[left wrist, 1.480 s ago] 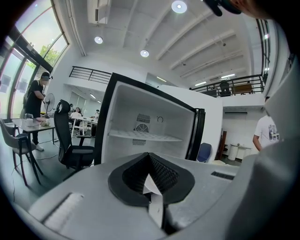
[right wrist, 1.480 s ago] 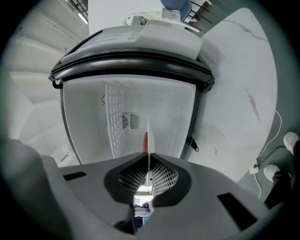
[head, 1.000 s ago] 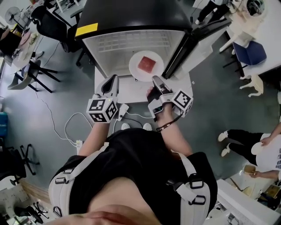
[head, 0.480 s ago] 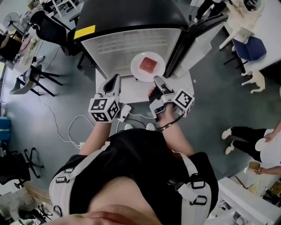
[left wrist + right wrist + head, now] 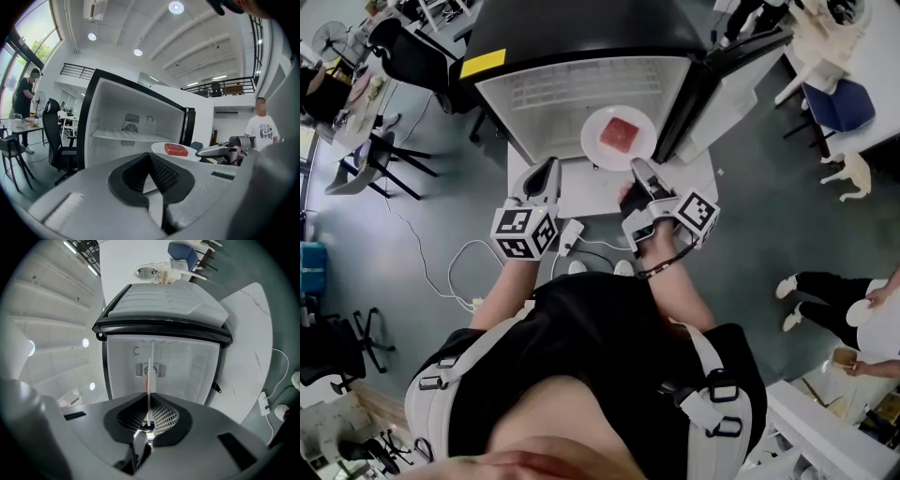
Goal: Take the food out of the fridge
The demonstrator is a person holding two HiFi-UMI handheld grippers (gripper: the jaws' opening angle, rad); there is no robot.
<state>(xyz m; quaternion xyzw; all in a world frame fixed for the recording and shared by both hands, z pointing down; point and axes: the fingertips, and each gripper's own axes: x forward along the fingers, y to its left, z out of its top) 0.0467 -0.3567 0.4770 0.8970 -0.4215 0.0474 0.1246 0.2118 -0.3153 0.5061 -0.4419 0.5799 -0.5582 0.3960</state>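
Note:
A white plate (image 5: 619, 150) carrying a red slab of meat (image 5: 620, 134) hangs in front of the open mini fridge (image 5: 581, 89), level with its mouth. My right gripper (image 5: 636, 167) is shut on the plate's near rim. In the right gripper view the plate (image 5: 151, 366) shows edge-on as a thin white line between the pads. My left gripper (image 5: 546, 173) sits to the plate's left, shut and empty. From the left gripper view, the plate (image 5: 161, 148) and meat (image 5: 176, 149) lie to the right of the left gripper (image 5: 150, 157), with the right gripper (image 5: 211, 152) beyond them.
The fridge door (image 5: 722, 84) stands swung out to the right. The fridge sits on a white base (image 5: 581, 192). Cables and a power strip (image 5: 469, 305) lie on the floor at left. Chairs (image 5: 380, 159) stand at left, and a person (image 5: 260, 129) at right.

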